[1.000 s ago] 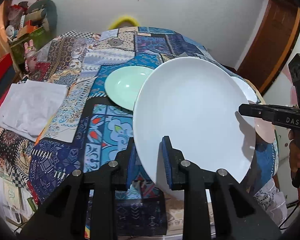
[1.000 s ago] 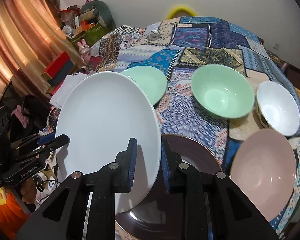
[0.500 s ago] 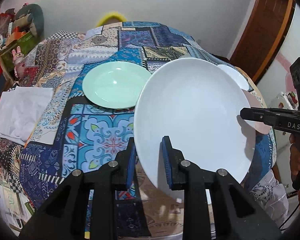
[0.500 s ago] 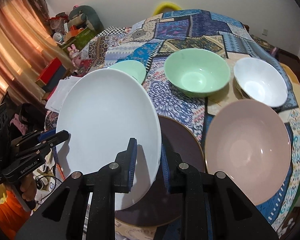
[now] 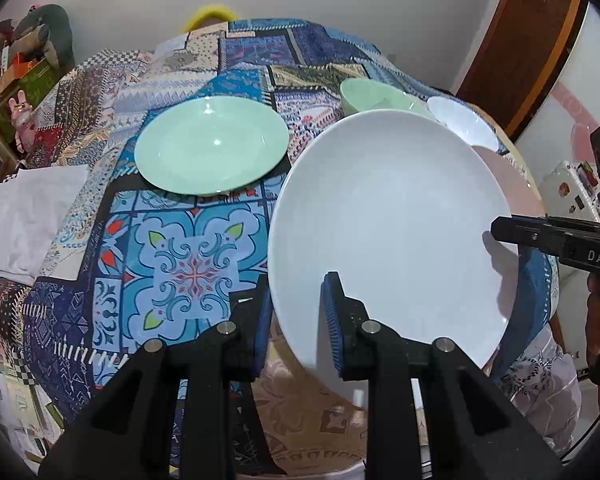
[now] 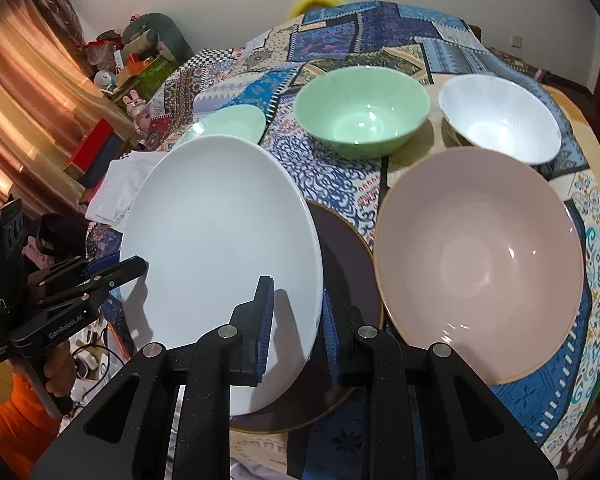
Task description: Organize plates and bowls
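Note:
A large white plate point(image 5: 388, 232) hangs tilted above the table, held at opposite rims by both grippers. My left gripper point(image 5: 297, 282) is shut on its near-left rim. My right gripper point(image 6: 296, 287) is shut on the opposite rim of the white plate point(image 6: 220, 248). Each gripper also shows in the other's view: the right gripper point(image 5: 500, 236) and the left gripper point(image 6: 138, 268). Partly under the white plate lies a dark brown plate point(image 6: 348, 256). A pale green plate point(image 5: 212, 150) rests flat on the patchwork tablecloth point(image 5: 180, 264).
A pink bowl point(image 6: 480, 260) stands just right of the brown plate. Behind it are a green bowl point(image 6: 360, 110) and a white bowl point(image 6: 500, 118). A folded white cloth point(image 5: 32, 216) lies at the table's left edge. Cluttered shelves and a curtain stand to the left.
Both grippers have carried the white plate forward and a little down over the table. The bowls and the brown plate now look nearer, and the green plate is fully uncovered in the left view.

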